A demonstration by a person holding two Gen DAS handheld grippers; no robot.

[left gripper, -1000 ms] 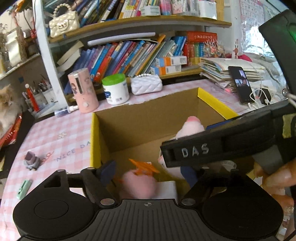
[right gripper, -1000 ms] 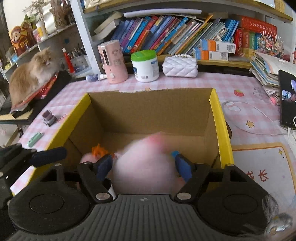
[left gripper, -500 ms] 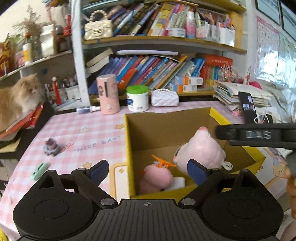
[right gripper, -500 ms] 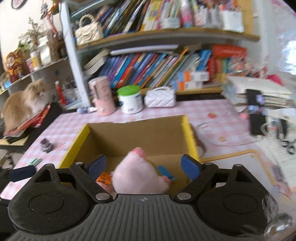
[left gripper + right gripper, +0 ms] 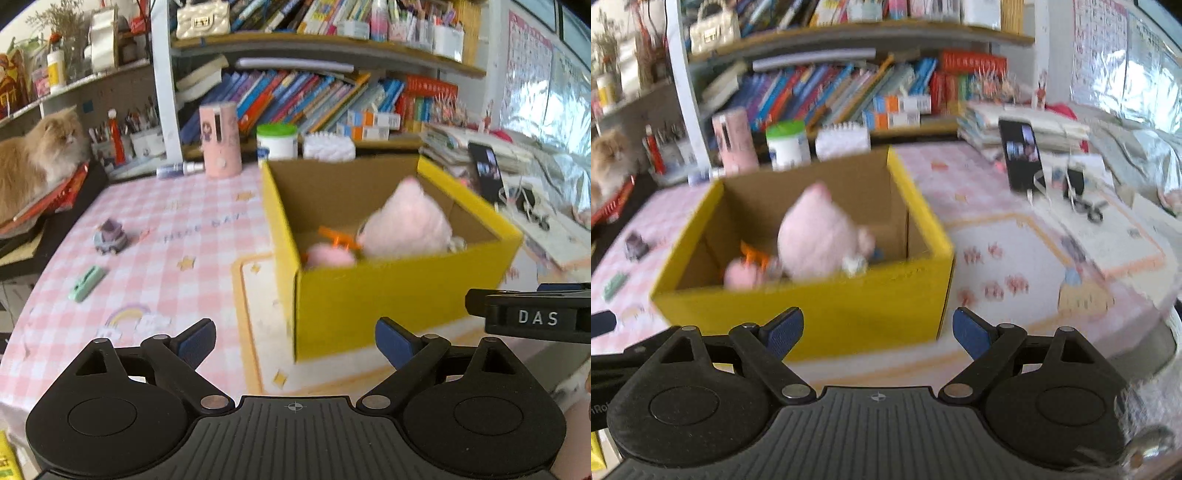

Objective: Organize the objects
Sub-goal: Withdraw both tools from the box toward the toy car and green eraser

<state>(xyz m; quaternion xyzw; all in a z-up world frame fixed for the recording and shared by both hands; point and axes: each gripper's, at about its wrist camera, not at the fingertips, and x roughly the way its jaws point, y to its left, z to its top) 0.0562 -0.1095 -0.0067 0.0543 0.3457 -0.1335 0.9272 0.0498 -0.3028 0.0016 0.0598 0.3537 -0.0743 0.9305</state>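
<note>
— Item one, left tongs (image 5: 295,341): state?

— Spread wide, nothing between the blue pads. Right tongs (image 5: 877,332): likewise spread and empty. Both sit low in front of the yellow box (image 5: 388,295), short of its near wall.

— Contents of the box?

— One large pink plush (image 5: 404,225), one small pink toy (image 5: 328,254) with an orange piece on top. Both rest on the box floor, beyond and above the fingertips in either view.

— Loose items left on the worktop (image 5: 166,240)?

— Two, by my reckoning. A small purple toy car (image 5: 110,238) and a green clip-like piece (image 5: 86,282), both forward and to the left of the left tongs, well apart from the box. The green piece lies nearer, its long axis slanting away to the right.

— Which hand is closer to them?

— The left, plainly. From the right tongs they sit at the far left edge, past the box. I'd judge the left takes the green piece next, turning to cross its narrow width.
</note>
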